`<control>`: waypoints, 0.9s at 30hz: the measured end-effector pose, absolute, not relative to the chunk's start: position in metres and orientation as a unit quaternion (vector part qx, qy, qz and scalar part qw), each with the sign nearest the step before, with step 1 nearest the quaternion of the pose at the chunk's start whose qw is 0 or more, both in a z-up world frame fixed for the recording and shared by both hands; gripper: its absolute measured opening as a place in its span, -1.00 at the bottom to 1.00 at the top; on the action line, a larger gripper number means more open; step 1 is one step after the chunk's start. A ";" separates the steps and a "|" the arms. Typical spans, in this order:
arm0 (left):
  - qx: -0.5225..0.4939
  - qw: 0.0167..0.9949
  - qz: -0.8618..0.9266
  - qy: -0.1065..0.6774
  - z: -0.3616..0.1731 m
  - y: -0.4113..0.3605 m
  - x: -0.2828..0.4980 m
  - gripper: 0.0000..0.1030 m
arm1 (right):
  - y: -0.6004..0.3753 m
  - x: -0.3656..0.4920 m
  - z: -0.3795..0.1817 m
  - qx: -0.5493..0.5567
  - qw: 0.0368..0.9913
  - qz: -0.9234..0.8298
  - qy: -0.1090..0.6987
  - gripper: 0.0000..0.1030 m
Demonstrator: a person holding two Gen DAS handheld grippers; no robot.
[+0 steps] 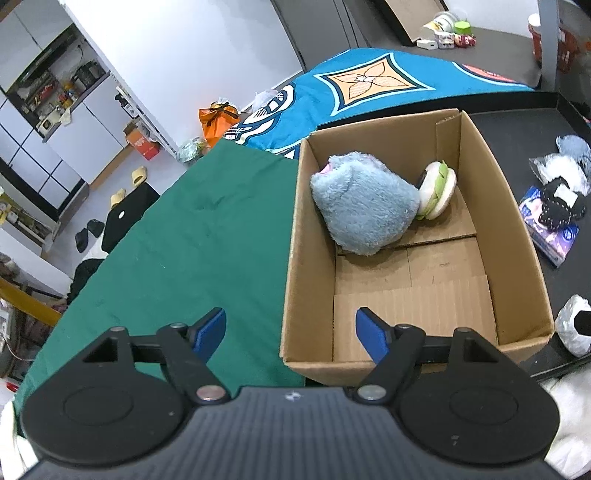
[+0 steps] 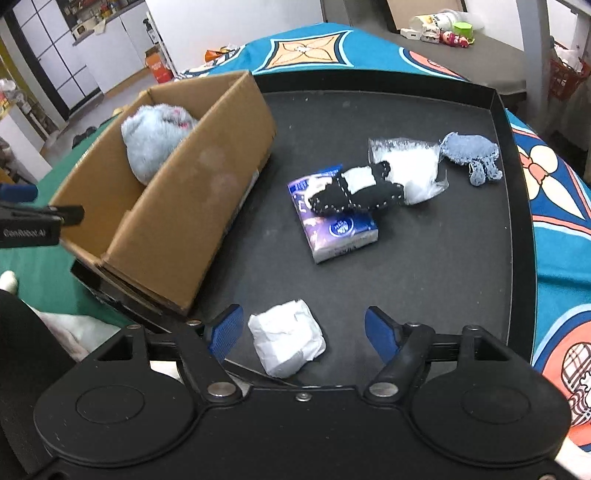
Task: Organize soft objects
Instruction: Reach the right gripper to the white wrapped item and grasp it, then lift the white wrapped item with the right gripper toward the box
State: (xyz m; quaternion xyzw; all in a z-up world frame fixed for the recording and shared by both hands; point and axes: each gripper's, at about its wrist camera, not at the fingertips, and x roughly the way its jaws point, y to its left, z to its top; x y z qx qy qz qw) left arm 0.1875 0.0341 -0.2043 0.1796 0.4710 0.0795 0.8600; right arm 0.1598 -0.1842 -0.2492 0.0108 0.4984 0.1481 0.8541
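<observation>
A cardboard box (image 1: 295, 236) (image 2: 207, 177) holds a fluffy blue plush (image 1: 362, 203) (image 2: 155, 136) and a burger-shaped plush (image 1: 437, 190). My left gripper (image 1: 291, 332) is open and empty above the box's near left corner. My right gripper (image 2: 304, 332) is open around a white wrapped packet (image 2: 286, 338) on the black tray (image 2: 461, 258); the fingers do not touch it. Further on lie a black-and-white plush (image 2: 354, 194) on a purple tissue pack (image 2: 336, 229), a clear bag of white stuffing (image 2: 410, 166) and a blue knitted toy (image 2: 472, 155).
The tray's raised rim (image 2: 517, 206) runs along the right and far sides. A green cloth (image 1: 184, 240) covers the surface left of the box. A blue patterned blanket (image 1: 369, 81) lies behind. Small items (image 2: 443, 29) sit on a far table.
</observation>
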 end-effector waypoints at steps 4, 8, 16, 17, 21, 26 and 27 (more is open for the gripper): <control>0.195 0.859 0.078 0.466 -0.204 0.027 0.186 0.48 | -0.188 0.162 -0.255 0.016 0.849 0.143 0.508 0.40; 0.206 0.858 0.080 0.463 -0.202 0.023 0.186 0.48 | -0.189 0.162 -0.261 0.019 0.843 0.147 0.518 0.40; 0.224 0.848 0.089 0.473 -0.205 0.016 0.189 0.48 | -0.189 0.160 -0.272 -0.015 0.842 0.140 0.521 -0.09; 0.228 0.847 0.090 0.473 -0.206 0.015 0.190 0.48 | -0.191 0.161 -0.272 -0.011 0.842 0.140 0.521 -0.09; 0.236 0.842 0.095 0.475 -0.207 0.013 0.191 0.48 | -0.198 0.163 -0.269 -0.001 0.846 0.137 0.516 -0.11; 0.236 0.843 0.096 0.474 -0.207 0.012 0.191 0.48 | -0.206 0.165 -0.261 0.012 0.856 0.128 0.500 -0.11; 0.236 0.843 0.096 0.474 -0.207 0.012 0.191 0.48 | -0.207 0.165 -0.260 0.013 0.857 0.126 0.499 -0.11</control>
